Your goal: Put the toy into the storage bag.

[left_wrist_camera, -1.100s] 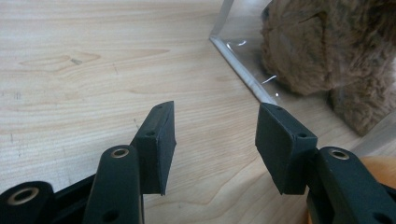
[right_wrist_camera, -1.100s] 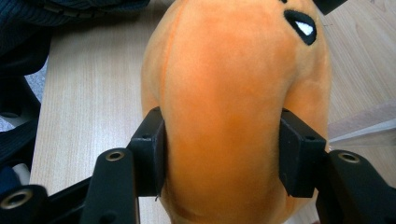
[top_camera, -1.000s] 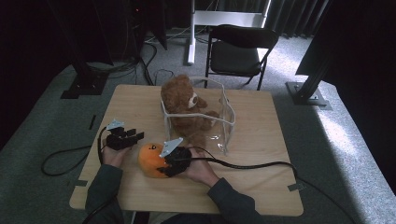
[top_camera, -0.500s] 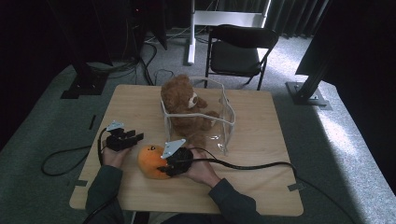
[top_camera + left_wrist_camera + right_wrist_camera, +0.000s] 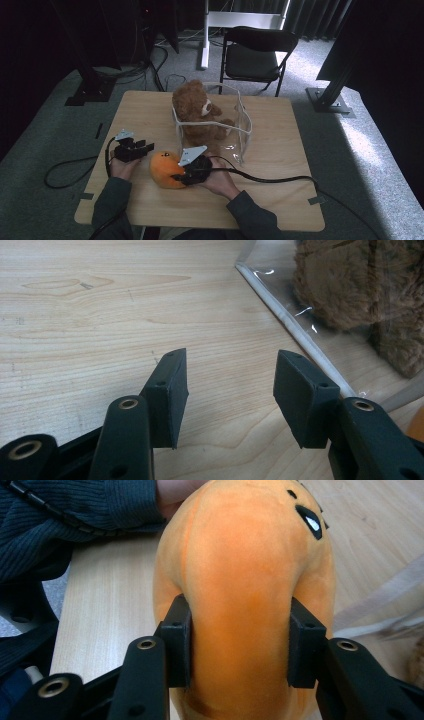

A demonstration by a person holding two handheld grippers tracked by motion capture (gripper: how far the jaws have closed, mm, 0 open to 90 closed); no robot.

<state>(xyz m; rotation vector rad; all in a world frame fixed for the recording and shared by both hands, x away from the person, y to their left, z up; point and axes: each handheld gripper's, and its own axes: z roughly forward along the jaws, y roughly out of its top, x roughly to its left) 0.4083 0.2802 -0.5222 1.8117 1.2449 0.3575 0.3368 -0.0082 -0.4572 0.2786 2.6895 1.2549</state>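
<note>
High view shows the right tool clamped on a round orange plush toy with small black eye markings, which sits on the pale wooden tabletop near the person's edge, just in front of a clear soft-plastic open-topped bin with a white rim. Seen along the right gripper view, the two black jaws press into the orange plush toy from both sides, its fabric bulging around the pads, so the hold looks firm; whether the toy is lifted or resting on the wood cannot be told. The left tool hovers low over bare tabletop to the toy's left, and the left gripper view shows it parted to a middling gap with nothing between the jaws, pointing toward the clear bin's near wall. Inside that bin sits a brown furry teddy bear with a pale muzzle, upright, its head above the rim, taking up much of the space. Judging by this, the work looks like packing soft toys into the bin: the bear is in, the orange toy is gripped but outside, and the carry and release over the rim are left to do.
</note>
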